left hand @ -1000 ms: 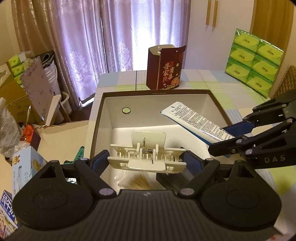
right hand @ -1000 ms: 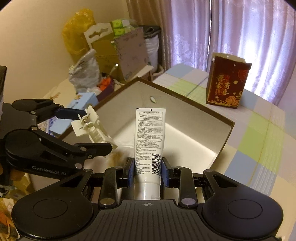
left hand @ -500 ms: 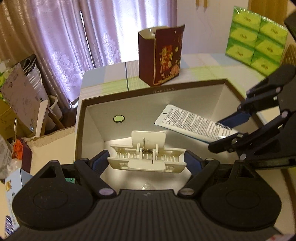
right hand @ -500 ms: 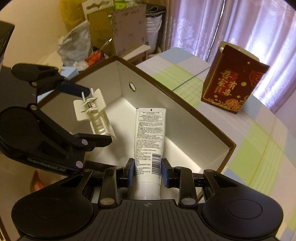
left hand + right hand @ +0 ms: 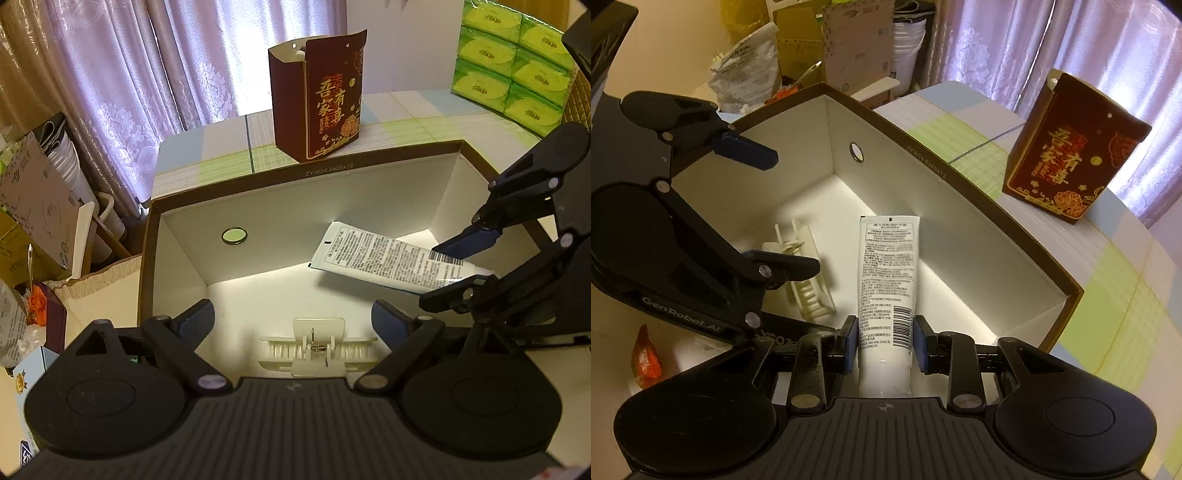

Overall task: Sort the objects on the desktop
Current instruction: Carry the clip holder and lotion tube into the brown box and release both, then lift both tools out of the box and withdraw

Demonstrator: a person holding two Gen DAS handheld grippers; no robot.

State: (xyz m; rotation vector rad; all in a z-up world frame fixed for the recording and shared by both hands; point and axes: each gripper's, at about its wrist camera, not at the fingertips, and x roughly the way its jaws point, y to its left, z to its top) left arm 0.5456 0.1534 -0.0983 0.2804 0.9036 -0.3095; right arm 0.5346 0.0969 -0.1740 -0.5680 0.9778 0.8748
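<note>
Two grippers over one box. Your right gripper (image 5: 885,343) has its fingers (image 5: 850,341) clenched on the lower end of the white tube (image 5: 888,280), crimped end aimed into the box (image 5: 979,206), tube in the air above the floor at frame centre. Your left gripper (image 5: 293,321) has fingers (image 5: 194,319) spread wide, grasping nothing; the cream hair clip (image 5: 317,349) lies on the box floor between them, bottom centre of the left view, apart from both pads.

Step in hand, as I judge it: set the tube down beside the clip. Lower until it is nearly flat on the box floor before letting go, and keep it right of the clip so it does not land on it. Lift your left gripper straight up, clear of the near wall.

The box sits on a bench (image 5: 1115,280) with a pale green and blue check cloth. A dark red gift bag (image 5: 319,107) stands behind it, upper centre; green tissue packs (image 5: 513,62) upper right. Purple curtains (image 5: 177,74) behind; cardboard and bags clutter the left edge.
</note>
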